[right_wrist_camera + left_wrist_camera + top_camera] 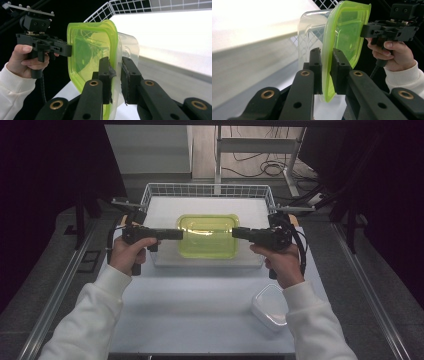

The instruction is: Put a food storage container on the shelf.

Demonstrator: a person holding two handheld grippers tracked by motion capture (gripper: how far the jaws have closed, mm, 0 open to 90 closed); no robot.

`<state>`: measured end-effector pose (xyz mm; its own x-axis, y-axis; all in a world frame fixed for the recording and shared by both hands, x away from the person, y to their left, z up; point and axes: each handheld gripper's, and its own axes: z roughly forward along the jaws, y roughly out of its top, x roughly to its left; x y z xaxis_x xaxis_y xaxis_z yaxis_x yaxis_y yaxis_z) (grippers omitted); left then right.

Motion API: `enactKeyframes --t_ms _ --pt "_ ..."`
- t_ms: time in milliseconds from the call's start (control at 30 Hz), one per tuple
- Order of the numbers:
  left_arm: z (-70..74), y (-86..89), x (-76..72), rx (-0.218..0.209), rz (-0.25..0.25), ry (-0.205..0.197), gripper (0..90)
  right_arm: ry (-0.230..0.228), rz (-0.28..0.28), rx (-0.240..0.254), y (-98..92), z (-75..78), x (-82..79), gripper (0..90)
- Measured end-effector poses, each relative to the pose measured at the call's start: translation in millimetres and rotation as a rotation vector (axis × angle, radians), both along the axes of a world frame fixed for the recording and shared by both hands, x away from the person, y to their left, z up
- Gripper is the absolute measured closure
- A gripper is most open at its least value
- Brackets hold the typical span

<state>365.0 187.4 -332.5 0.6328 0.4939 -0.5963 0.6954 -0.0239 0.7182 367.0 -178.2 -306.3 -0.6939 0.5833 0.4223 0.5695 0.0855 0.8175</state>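
Note:
A clear plastic container with a lime-green lid (207,236) hangs in the air over the wire basket (150,194), held from both ends. My left gripper (178,234) is shut on the lid's left rim; in the left gripper view the green lid (342,37) edge sits pinched between my jaws (326,65), with the clear tub (310,32) to its left. My right gripper (236,233) is shut on the right rim; the right gripper view has the lid (87,52) and tub wall (128,47) clamped between my jaws (115,72). Each gripper view catches the other hand's gripper across the lid.
The white wire basket has a white liner (165,212) and stands at the back of the white table (190,305). A second clear container with a white lid (270,306) lies at the front right, by the right sleeve. Dark floor and cables lie beyond.

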Motion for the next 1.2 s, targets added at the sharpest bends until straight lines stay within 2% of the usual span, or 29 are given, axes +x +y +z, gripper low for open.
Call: enactKeyframes --t_ms 267,567,600,733,833,967,1167,1200 --pt "13.5 -5.2 18.8 0.016 0.000 0.003 80.6 -0.003 0.004 0.028 -6.2 5.5 20.1 78.8" --pt "22.5 -8.5 42.5 0.029 0.005 0.008 80.6 0.007 -0.011 0.029 -8.2 12.4 41.7 79.2" --pt "22.5 -8.5 42.5 0.029 0.005 0.008 80.6 0.007 -0.011 0.029 -8.2 12.4 41.7 79.2" --pt "22.3 -8.5 60.0 0.035 0.009 0.024 80.7 0.020 -0.023 0.027 -7.1 11.8 57.4 79.3" --pt "21.5 -8.2 66.8 0.035 0.011 0.030 80.8 0.028 -0.027 0.032 -6.8 10.7 64.9 79.3" --pt "14.8 -6.9 80.7 0.043 0.023 0.054 80.9 0.052 -0.044 0.032 -4.7 3.2 79.1 79.6" --pt "9.2 -5.3 89.4 0.043 0.036 0.072 80.9 0.080 -0.055 0.034 -0.7 -4.2 91.7 79.7" --pt "8.1 -5.3 90.8 0.028 0.039 0.074 80.9 0.084 -0.057 0.039 -0.5 -5.1 93.1 79.7"
